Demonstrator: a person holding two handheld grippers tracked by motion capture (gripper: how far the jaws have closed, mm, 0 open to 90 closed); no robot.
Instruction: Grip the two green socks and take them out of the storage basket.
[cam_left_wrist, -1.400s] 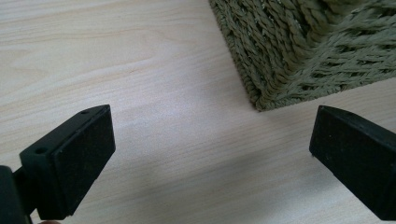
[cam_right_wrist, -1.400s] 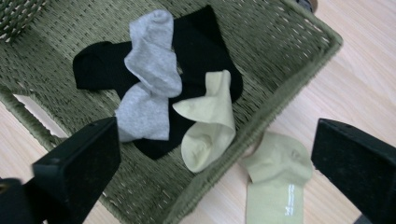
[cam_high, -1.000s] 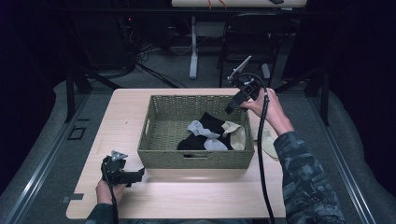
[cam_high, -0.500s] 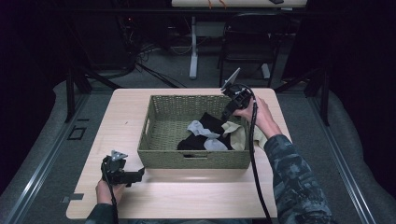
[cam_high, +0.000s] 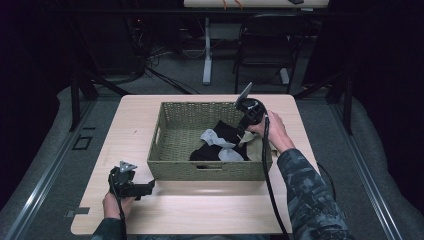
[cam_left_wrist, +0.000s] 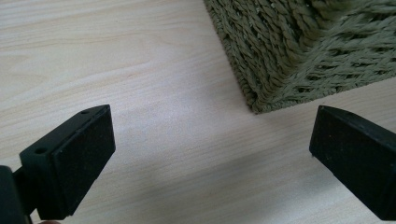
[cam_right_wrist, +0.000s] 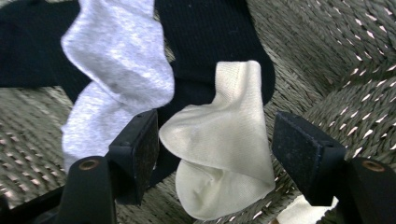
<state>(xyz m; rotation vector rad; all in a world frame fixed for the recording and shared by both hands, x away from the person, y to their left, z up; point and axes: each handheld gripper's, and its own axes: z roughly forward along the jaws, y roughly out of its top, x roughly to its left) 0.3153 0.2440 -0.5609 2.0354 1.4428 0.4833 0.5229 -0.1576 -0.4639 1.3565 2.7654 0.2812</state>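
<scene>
An olive woven basket (cam_high: 172, 150) sits mid-table with a heap of socks at its right end. My right gripper (cam_right_wrist: 219, 144) reaches down into it, jaws open on either side of a folded cream sock (cam_right_wrist: 226, 135) without pinching it. A grey sock (cam_right_wrist: 116, 60) lies just left of the jaws, over a black sock (cam_right_wrist: 210, 32). From above, the right gripper (cam_high: 242, 133) dips over the basket's right side, above the grey sock (cam_high: 220, 142) and black sock (cam_high: 204, 152). My left gripper (cam_high: 148, 188) rests open and holding nothing on the table by the basket's front left corner (cam_left_wrist: 299, 46).
The light wooden table (cam_high: 130, 125) has bare room left of the basket and along its front edge. A black cable (cam_high: 267, 175) trails from the right gripper down along the sleeve. Chairs and desk legs stand on the floor beyond the table.
The right gripper has come down and leftward from above the basket's right rim into the basket, over the socks. The left gripper has stayed where it was.
</scene>
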